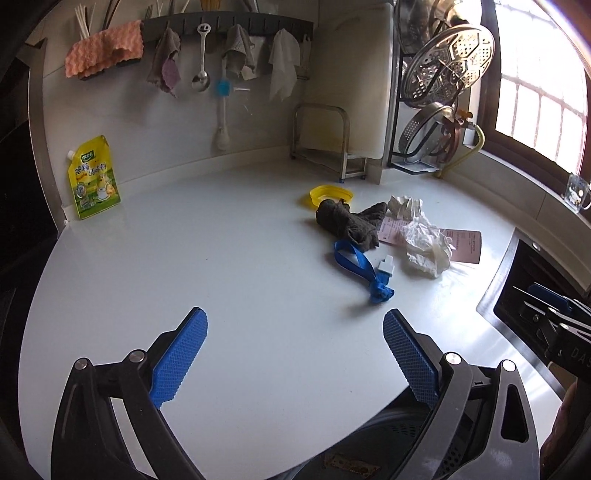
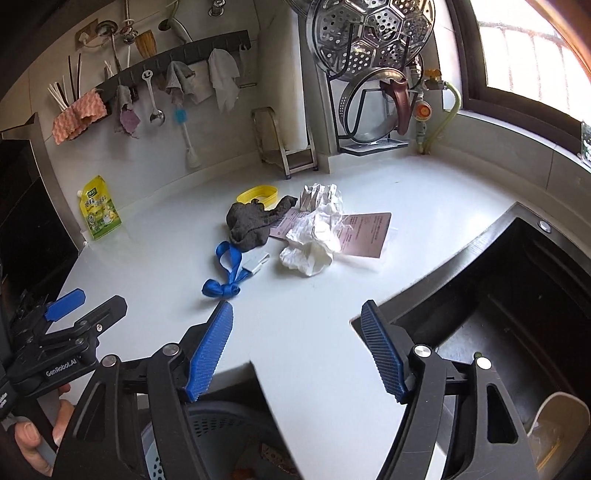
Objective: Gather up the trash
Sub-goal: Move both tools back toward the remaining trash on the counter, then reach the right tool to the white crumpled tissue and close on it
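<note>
Trash lies in a pile on the white counter (image 1: 221,258): a crumpled white paper (image 1: 428,247) (image 2: 314,240), a pink receipt (image 1: 465,245) (image 2: 365,232), a dark cloth (image 1: 347,221) (image 2: 251,221), a blue strap (image 1: 365,269) (image 2: 225,273), a yellow ring (image 1: 330,194) (image 2: 258,194) and a small white piece (image 1: 386,266) (image 2: 255,263). My left gripper (image 1: 295,354) is open and empty, short of the pile. My right gripper (image 2: 297,347) is open and empty, near the counter's front edge. A grey bin (image 2: 221,435) (image 1: 388,446) sits below the counter edge.
A dark sink (image 2: 517,314) is sunk into the counter at right. A yellow pouch (image 1: 94,177) stands at the back left wall. A metal rack (image 1: 325,147) and steamer trays (image 1: 447,62) stand at the back. Cloths and utensils hang on a wall rail (image 1: 229,26).
</note>
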Motion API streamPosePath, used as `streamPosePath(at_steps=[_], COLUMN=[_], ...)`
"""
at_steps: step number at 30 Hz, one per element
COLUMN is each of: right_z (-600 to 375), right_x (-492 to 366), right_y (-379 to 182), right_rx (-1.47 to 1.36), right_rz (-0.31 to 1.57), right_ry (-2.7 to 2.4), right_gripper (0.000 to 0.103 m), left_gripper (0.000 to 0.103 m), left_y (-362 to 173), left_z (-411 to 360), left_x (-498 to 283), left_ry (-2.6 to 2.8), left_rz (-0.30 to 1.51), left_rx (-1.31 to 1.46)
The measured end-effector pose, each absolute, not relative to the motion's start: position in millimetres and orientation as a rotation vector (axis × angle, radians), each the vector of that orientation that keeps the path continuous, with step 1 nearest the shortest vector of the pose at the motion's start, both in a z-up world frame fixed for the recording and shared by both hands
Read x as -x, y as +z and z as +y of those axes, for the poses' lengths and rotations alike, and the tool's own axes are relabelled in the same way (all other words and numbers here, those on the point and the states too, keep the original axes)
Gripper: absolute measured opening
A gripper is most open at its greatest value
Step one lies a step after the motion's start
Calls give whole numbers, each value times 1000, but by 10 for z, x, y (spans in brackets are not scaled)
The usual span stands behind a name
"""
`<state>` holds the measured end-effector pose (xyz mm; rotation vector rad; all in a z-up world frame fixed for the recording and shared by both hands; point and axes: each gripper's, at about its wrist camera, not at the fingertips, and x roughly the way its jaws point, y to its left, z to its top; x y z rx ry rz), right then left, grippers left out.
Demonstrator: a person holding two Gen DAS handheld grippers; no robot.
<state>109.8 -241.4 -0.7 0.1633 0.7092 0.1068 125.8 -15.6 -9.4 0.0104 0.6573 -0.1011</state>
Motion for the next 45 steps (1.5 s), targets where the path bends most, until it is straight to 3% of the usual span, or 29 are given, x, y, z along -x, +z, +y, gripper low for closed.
streamPosePath(at_steps=[13, 40, 42, 45], right_z=[-2271, -2233, -2227, -2211], right_x=[-1894, -2536, -2572, -2629], right_y=[-135, -428, -452, -494], right_rx=[-110, -25, -25, -20], right_rz=[770, 872, 878, 898], right_ry=[139, 46, 41, 40], right_gripper=[69, 68, 66, 53], left_gripper=[95, 95, 95, 95], left_y=[-227, -306, -314, -330], left_z=[-67, -138, -151, -157], left_x=[-1611, -1869, -1885, -1903], left_ry=[-56, -100, -100, -103], left_rz=[703, 757, 760, 768], left_rx=[9, 37, 34, 43])
